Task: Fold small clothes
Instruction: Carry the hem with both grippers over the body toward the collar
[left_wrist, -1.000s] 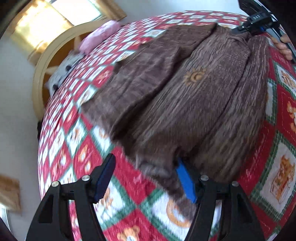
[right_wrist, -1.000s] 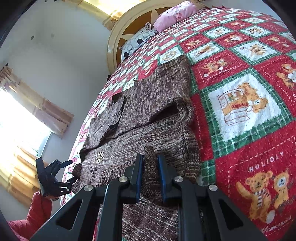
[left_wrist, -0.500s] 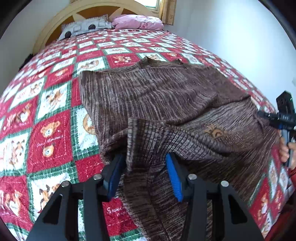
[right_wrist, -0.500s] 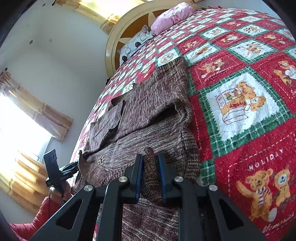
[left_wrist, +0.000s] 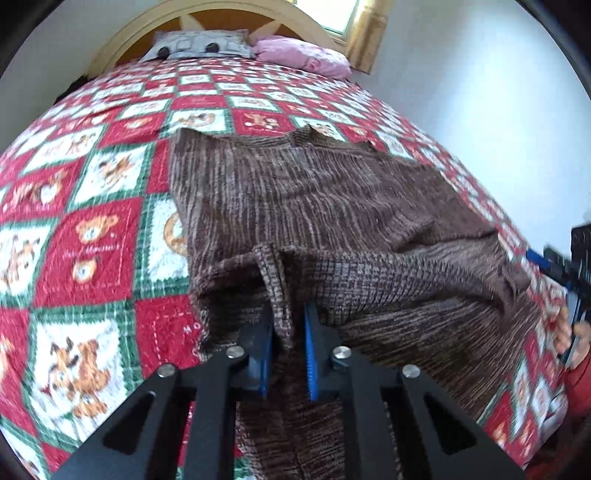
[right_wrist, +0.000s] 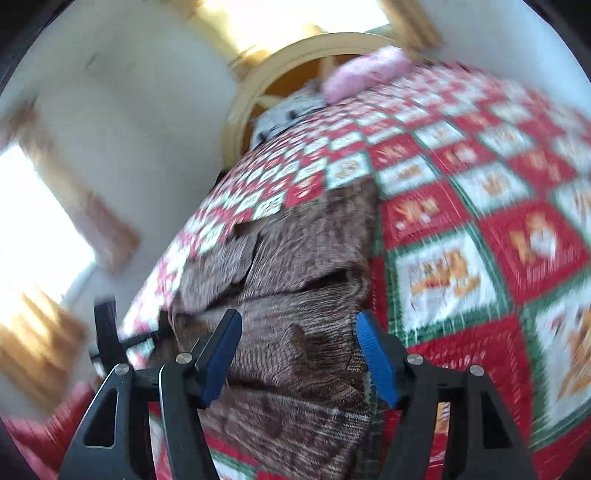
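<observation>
A brown knitted sweater (left_wrist: 325, 206) lies spread on the quilted bed, its near part folded over. My left gripper (left_wrist: 289, 325) is shut on a pinched ridge of the sweater's near edge, the cloth standing up between the blue pads. In the right wrist view the sweater (right_wrist: 303, 258) lies below my right gripper (right_wrist: 297, 332), which is open with its blue pads wide apart above the cloth and nothing held. The right gripper also shows at the right edge of the left wrist view (left_wrist: 569, 266), held by a hand.
The bed has a red, green and white teddy-bear quilt (left_wrist: 92, 229). A wooden arched headboard (left_wrist: 122, 40), a grey pillow (left_wrist: 199, 44) and a pink pillow (left_wrist: 303, 55) are at the far end. White walls and bright windows surround the bed.
My left gripper closed on the sweater's near edge. My right gripper let go of the fold it was pinching, opened wide and is moving, its view now blurred.
</observation>
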